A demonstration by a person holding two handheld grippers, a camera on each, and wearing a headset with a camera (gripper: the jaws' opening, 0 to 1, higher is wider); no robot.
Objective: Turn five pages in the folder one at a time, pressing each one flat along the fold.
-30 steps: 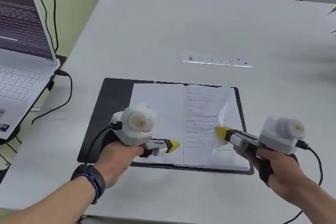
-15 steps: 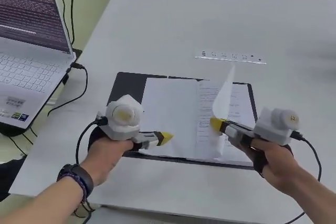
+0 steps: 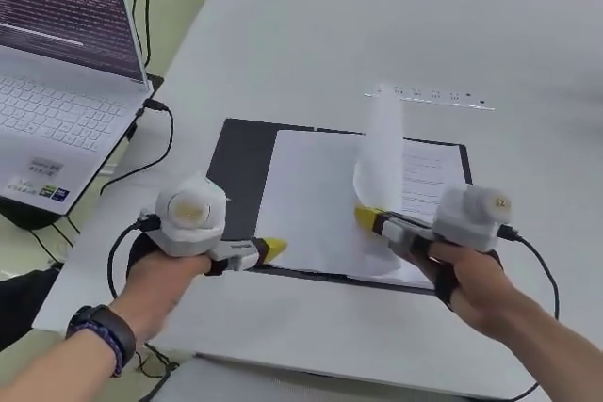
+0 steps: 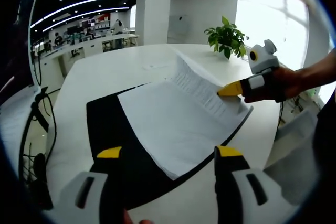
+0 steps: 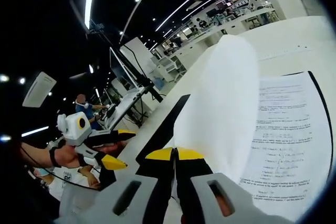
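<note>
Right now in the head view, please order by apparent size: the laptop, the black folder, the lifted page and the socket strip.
Largest: black folder and laptop, about alike; the laptop is cut off by the frame, so unranked.
Then the lifted page.
Smallest: the socket strip.

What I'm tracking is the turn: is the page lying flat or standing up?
Standing up. The page rises near-upright from the folder, its lower edge pinched in the shut right gripper.
</note>
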